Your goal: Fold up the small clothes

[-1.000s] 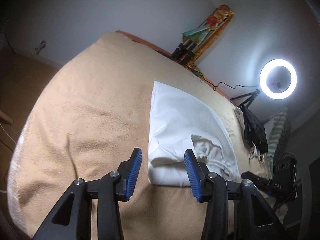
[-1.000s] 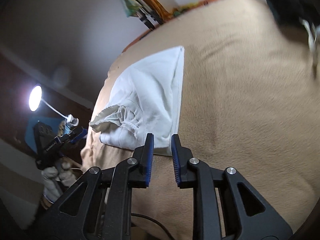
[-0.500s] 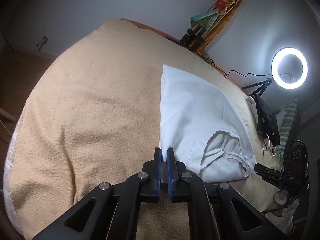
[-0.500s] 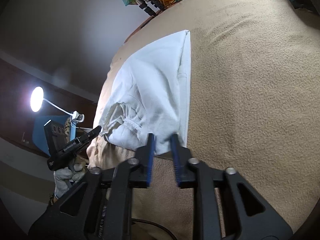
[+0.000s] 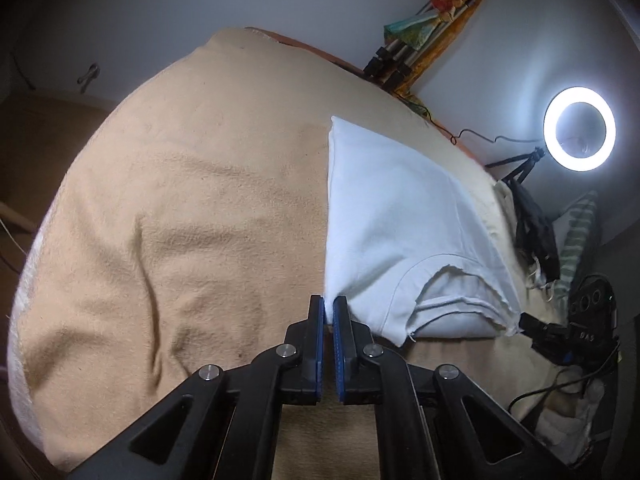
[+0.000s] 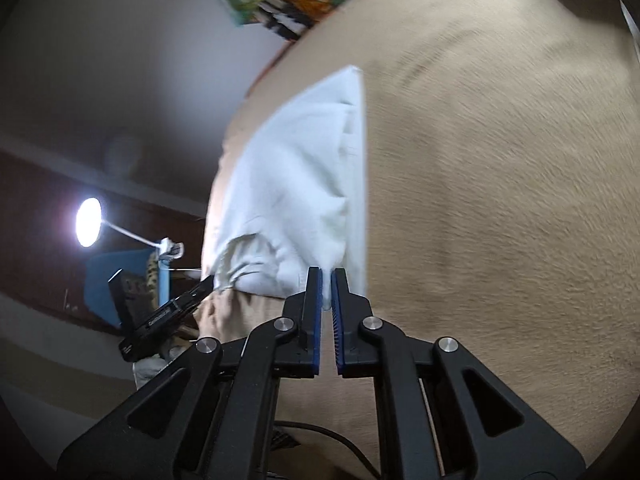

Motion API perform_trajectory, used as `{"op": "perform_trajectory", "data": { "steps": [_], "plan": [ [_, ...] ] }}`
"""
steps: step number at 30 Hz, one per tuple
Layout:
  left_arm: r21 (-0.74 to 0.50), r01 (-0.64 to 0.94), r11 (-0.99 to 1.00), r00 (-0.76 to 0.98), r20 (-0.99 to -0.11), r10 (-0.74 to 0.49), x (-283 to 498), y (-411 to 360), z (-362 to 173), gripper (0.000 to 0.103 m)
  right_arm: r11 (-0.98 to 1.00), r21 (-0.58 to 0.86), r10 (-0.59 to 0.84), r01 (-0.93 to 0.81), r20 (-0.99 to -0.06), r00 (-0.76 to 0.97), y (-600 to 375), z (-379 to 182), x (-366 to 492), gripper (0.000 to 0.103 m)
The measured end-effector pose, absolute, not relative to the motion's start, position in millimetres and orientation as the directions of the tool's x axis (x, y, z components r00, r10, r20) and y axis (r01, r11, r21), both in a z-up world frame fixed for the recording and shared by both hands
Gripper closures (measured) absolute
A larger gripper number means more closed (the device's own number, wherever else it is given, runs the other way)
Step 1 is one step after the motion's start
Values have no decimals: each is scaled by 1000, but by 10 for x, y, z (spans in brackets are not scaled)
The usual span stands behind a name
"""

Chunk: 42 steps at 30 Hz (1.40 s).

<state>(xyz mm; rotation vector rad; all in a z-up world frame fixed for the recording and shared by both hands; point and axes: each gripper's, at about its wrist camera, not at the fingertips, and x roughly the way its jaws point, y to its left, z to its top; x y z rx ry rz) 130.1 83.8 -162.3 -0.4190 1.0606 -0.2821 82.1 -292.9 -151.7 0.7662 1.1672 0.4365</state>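
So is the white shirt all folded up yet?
Partly. The shirt already lies folded lengthwise on the blanket. Both grippers, left and right, are shut on its near corners. Still left: folding that end over to make it small.

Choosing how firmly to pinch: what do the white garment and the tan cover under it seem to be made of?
White garment: thin matte cloth, probably cotton; soft creases, stitched hems. Tan cover: fuzzy fleece or terry, likely; napped surface, broad soft wrinkles.
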Motion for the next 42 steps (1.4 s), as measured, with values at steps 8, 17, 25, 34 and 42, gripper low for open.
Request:
{"op": "perform_trajectory", "data": {
  "steps": [8,17,25,34,42],
  "plan": [
    [-296,150,943,591,-738,-326,1239,571,-1158,95,851,517,495,-92,-731,471,-2704,-1029,769,95],
    [-248,275,929,465,-811,-354,1489,54,-1451,94,903,320,415,-287,-823,388,-1940,-1250,931,95],
    [-228,315,921,458,-814,-358,1205,171,-1435,93,859,400,487,-318,-830,272,-2028,-1287,868,95],
    [-266,293,918,540,-747,-388,1688,-100,-1120,87,870,373,484,-323,-771,413,-1813,-1011,1440,95],
    [-297,285,911,431,-810,-398,1965,-304,-1562,87,897,313,414,-311,-840,351,-1651,-1453,1666,95]
  ]
}}
